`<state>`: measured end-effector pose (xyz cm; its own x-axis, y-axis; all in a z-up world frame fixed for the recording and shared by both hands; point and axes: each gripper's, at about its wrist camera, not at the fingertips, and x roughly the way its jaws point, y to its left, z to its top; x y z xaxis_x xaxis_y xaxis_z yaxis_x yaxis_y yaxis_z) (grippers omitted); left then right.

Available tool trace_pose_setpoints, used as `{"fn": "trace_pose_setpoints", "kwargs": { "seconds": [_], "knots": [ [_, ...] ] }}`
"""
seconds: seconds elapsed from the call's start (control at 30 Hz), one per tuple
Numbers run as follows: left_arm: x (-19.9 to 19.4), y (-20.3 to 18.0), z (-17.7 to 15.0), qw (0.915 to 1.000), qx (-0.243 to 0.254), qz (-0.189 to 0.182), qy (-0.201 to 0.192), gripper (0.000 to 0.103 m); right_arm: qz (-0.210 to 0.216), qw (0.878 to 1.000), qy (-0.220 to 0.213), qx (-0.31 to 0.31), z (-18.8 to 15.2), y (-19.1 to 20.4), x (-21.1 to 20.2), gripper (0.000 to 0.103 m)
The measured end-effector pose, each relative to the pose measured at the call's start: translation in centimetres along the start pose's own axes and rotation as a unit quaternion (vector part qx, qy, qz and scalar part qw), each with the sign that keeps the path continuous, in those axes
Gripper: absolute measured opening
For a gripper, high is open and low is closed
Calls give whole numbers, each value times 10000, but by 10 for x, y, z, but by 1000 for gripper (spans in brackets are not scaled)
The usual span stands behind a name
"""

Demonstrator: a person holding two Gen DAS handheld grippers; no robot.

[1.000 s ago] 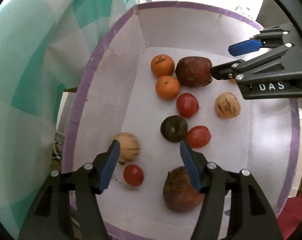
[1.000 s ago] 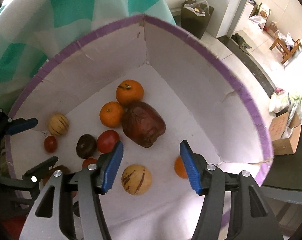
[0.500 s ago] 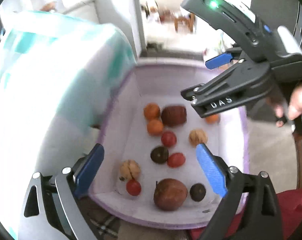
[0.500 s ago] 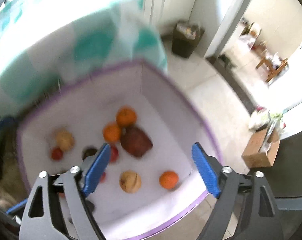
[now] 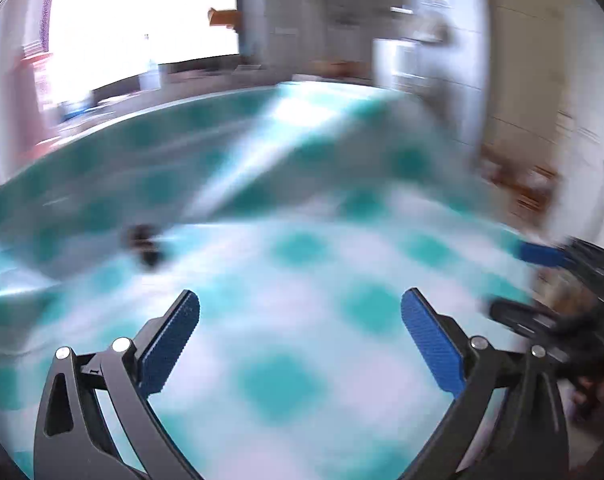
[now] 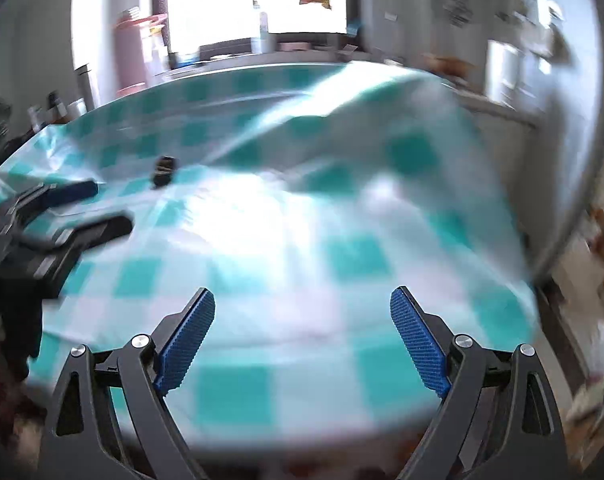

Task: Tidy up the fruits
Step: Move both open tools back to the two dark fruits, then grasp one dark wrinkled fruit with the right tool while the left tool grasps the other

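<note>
No fruit and no box shows in either view at this moment. Both views are blurred and look over a table under a teal-and-white checked cloth [image 5: 302,264] [image 6: 342,256]. My left gripper [image 5: 300,300] hangs above the cloth with its jaws still opening and nothing between its blue pads. My right gripper [image 6: 302,300] does the same, with its jaws still opening and nothing between them. Each gripper shows in the other's view: the right gripper [image 5: 518,284] at the right edge, the left gripper [image 6: 102,208] at the left edge, both with fingers apart.
A small dark object [image 5: 144,244] [image 6: 164,170] lies on the cloth toward the far left. Behind the table are a bright window, a counter with clutter and a pink container [image 6: 136,52]. The cloth drops over the table's right edge [image 6: 522,280].
Both grippers rose out of the white box of fruit and swung up toward the checked table. Their jaws spread wider. The box and fruit left both views.
</note>
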<state>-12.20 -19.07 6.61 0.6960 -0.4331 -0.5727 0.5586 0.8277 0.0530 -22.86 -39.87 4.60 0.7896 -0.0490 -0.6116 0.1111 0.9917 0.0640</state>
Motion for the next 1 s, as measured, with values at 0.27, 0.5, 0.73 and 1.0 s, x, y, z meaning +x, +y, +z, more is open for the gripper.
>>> {"fn": "trace_pose_setpoints", "kwargs": {
  "seconds": [0.27,0.5,0.73,1.0],
  "knots": [
    [11,185,-6,9733,-1665,1579,74,101,655,9959,462,-429,79,109,106,87],
    [-6,284,-57,8985,-3803,2164,348,101,1077,9884,908,-575,132,189,215,86],
    [-14,283,-60,8938,-3911,2179,255,101,1047,9841,1232,-731,146,216,270,83],
    [-2,273,-58,9038,-3698,2138,265,101,1003,9797,1251,-1207,143,227,270,44]
  ]
}}
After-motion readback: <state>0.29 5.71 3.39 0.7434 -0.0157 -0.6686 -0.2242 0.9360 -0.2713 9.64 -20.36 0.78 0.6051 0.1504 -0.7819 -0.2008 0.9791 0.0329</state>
